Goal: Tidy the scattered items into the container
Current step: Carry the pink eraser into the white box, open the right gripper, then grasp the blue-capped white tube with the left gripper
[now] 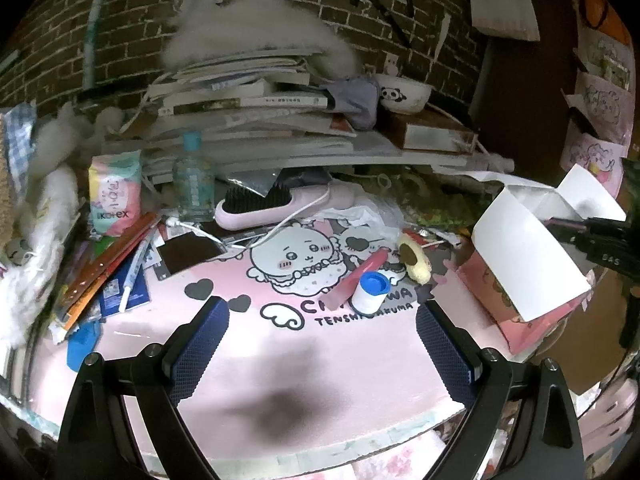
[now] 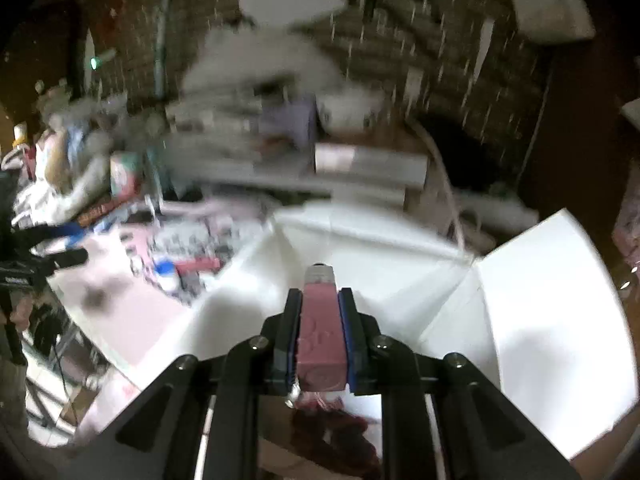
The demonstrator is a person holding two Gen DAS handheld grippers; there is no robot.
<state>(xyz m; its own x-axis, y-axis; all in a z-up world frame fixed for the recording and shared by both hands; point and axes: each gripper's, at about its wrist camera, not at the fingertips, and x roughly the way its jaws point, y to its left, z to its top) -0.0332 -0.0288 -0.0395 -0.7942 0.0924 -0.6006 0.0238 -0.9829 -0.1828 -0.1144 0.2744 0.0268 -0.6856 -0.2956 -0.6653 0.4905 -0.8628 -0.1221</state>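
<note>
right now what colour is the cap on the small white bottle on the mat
Blue; the cap shows best in the left wrist view.

Fingers (image 1: pixel 204 344): dark blue pads, knurled rubbery texture. Tabletop (image 1: pixel 360 368): smooth matt pink printed mat. Box (image 1: pixel 516 248): matt white card. Bottle (image 1: pixel 193 184): clear glossy plastic. Wall (image 1: pixel 52 40): rough brick.

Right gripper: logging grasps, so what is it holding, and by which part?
The right gripper holds a pink tube, fingers clamped on its flat sides, its capped end pointing forward.
</note>
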